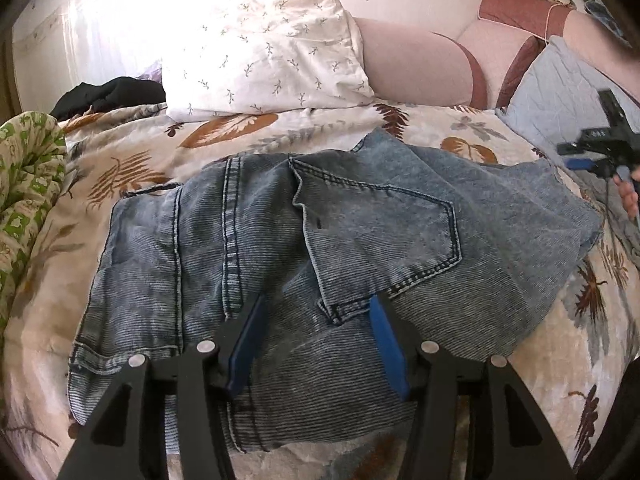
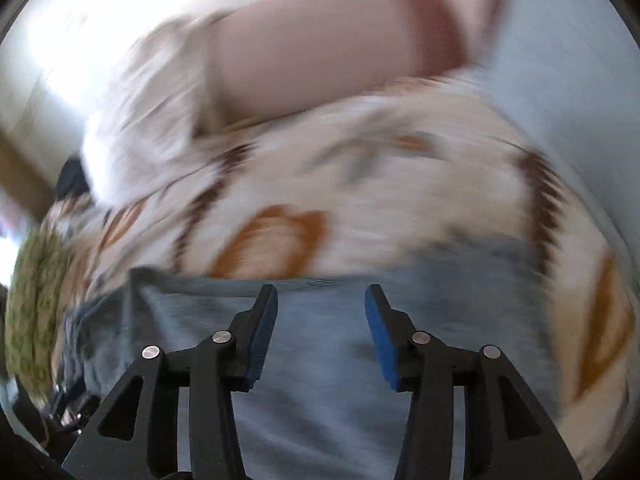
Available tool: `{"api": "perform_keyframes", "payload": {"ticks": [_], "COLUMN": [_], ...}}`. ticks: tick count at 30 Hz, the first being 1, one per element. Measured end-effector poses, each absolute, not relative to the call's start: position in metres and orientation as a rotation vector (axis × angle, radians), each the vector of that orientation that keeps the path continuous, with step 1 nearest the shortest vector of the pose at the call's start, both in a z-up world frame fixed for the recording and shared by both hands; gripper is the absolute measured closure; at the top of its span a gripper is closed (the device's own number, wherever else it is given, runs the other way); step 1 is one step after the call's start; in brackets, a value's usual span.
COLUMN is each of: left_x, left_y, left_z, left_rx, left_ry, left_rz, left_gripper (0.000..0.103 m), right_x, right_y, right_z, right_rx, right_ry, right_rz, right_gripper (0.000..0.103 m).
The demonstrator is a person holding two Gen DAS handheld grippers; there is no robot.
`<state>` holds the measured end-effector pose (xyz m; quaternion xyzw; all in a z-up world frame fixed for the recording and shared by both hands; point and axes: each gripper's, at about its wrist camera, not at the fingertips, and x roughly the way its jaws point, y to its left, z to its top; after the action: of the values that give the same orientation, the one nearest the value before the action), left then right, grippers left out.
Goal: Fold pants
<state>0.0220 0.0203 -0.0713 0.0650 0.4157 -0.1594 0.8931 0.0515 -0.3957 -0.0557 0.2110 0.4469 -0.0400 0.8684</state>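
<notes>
Pants beneath tilted left hand-held gripper

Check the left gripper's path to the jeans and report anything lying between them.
Nothing visible stands in the way. The left gripper hangs with its jaws apart directly over the jeans, which lie spread on the leaf-print bedspread. Only bare denim shows between the blue pads; whether they touch the cloth cannot be told.

faded blue denim pants lie folded over, back pocket up.

Window glare; right view seemingly motion-blurred.
</notes>
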Motion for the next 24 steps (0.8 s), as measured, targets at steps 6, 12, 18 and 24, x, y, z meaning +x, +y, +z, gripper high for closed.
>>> {"api": "perform_keyframes", "payload": {"ticks": [6, 12, 18, 24], "left_x": [0.022, 0.023, 0.023, 0.023], "left_y": [0.019, 0.017, 0.016, 0.015], "left_z": [-0.072, -0.072, -0.072, -0.071], "left_rx": [0.139, 0.149, 0.153, 0.155], "left_ry": [0.857, 0.853, 0.854, 0.855], "left_rz": [-0.330, -0.330, -0.328, -0.327], "left_gripper": [0.043, 0.042, 0.042, 0.042], "right_x": [0.029, 0.053, 0.077, 0.073], "right_y": [-0.478, -0.493, -0.488, -0.486], "right_z": [-0.071, -0.079, -0.104, -0.104], "right_rx": [0.607, 0.602, 0.532, 0.439], "right_ry": [0.920, 0.942, 1.027, 1.051], "right_rz": [-0.188, -0.205, -0.201, -0.274], "right_gripper": [0.055, 0.048, 0.049, 0.090]}}
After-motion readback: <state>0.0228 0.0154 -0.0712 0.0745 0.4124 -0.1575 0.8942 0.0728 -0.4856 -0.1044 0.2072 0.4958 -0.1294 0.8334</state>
